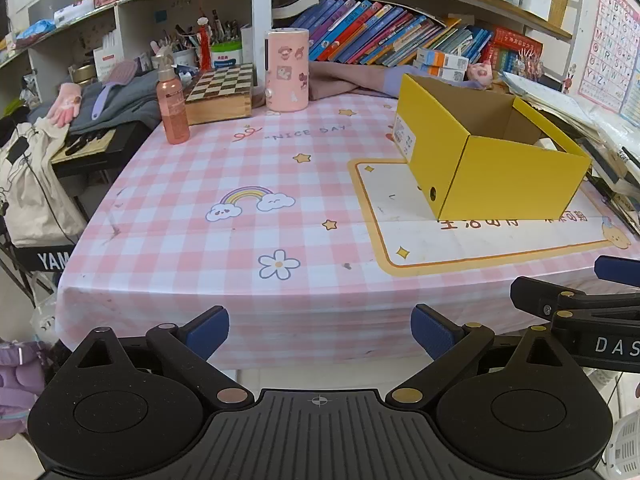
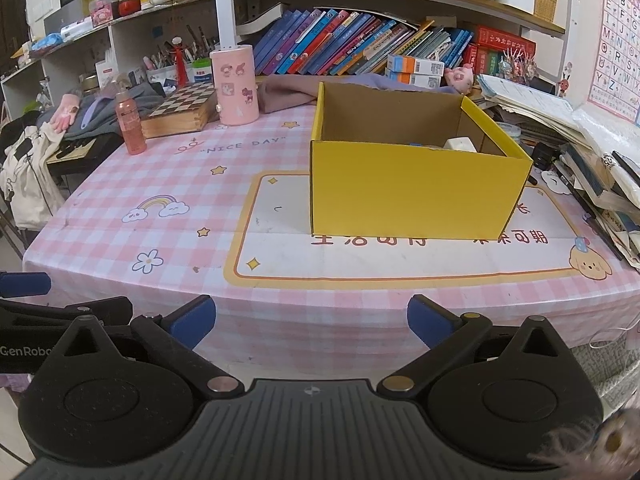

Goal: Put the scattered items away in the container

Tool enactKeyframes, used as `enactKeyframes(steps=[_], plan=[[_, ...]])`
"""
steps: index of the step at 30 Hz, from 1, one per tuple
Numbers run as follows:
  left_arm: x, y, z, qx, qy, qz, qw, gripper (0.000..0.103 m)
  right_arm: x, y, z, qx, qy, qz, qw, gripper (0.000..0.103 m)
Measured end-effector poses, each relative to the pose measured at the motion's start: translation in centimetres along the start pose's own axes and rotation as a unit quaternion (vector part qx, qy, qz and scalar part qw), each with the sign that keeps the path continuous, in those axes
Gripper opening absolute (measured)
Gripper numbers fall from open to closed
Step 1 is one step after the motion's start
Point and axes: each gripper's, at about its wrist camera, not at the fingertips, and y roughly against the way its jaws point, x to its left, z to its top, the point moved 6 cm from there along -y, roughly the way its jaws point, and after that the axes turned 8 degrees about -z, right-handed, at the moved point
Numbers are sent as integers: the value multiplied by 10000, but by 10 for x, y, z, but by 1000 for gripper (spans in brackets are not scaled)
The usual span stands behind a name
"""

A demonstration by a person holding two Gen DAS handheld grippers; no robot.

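one open-topped yellow cardboard box (image 2: 416, 192) sits on the pink checked surface (image 2: 160, 184); left hand-held gripper (image 1: 320, 334) and right hand-held gripper (image 2: 312, 326) both gape wide, empty.

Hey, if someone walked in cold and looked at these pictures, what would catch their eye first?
The open yellow box on the pink checked tablecloth, a white item peeking over its rim. Behind it, a pink stickered canister beside a chessboard box, and both grippers open at the near edge.

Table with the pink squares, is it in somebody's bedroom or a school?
Probably a child's study corner at home: the pink checked table sits below shelves of children's books, with an alphabet poster and a chessboard.
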Motion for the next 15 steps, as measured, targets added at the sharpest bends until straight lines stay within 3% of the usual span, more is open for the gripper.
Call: enactKeyframes(steps=[15], plan=[[-3, -4, -2, 112, 22, 13, 9999, 100, -1, -7, 1, 31, -8, 4, 10000, 103]])
